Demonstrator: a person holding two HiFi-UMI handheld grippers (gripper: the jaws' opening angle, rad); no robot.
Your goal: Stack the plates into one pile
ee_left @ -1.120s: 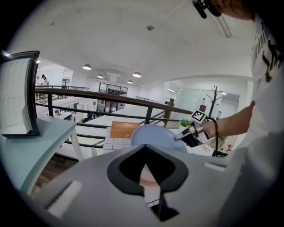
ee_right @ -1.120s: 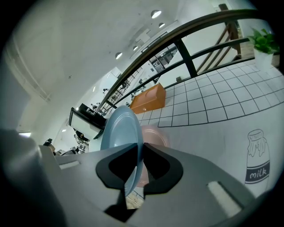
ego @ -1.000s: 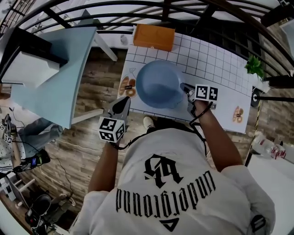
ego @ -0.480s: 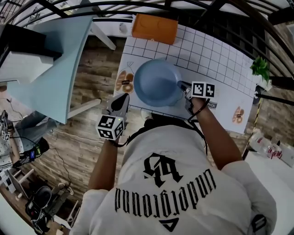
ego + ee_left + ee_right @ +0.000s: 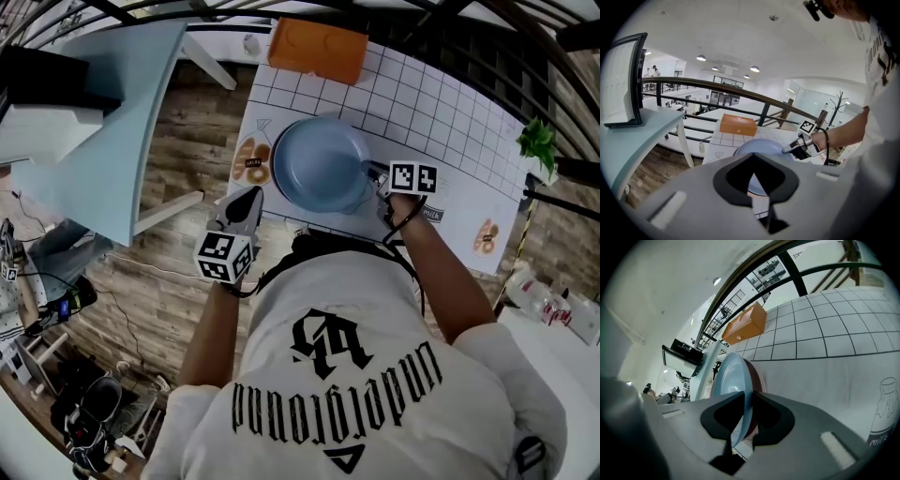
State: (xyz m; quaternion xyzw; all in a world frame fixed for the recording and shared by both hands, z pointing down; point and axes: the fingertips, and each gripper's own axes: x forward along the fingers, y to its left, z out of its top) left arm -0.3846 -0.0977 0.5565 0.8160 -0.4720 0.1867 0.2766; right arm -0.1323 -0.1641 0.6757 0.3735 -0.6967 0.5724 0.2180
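A person's right gripper (image 5: 367, 170) holds the 3 o'clock rim of a light blue round plate (image 5: 319, 164) lying over a dark red plate (image 5: 758, 373) on the white gridded desk (image 5: 441, 122). Its jaws, just now opening, sit against the rim on both sides. The left gripper (image 5: 251, 197), jaws together and empty, hangs at the plate's 8 o'clock. An orange rectangular box (image 5: 317, 49) stands at 12 o'clock.

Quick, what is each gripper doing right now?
Left gripper: shut, empty.
Right gripper: on the light blue round plate's rim; jaws have just been opening.
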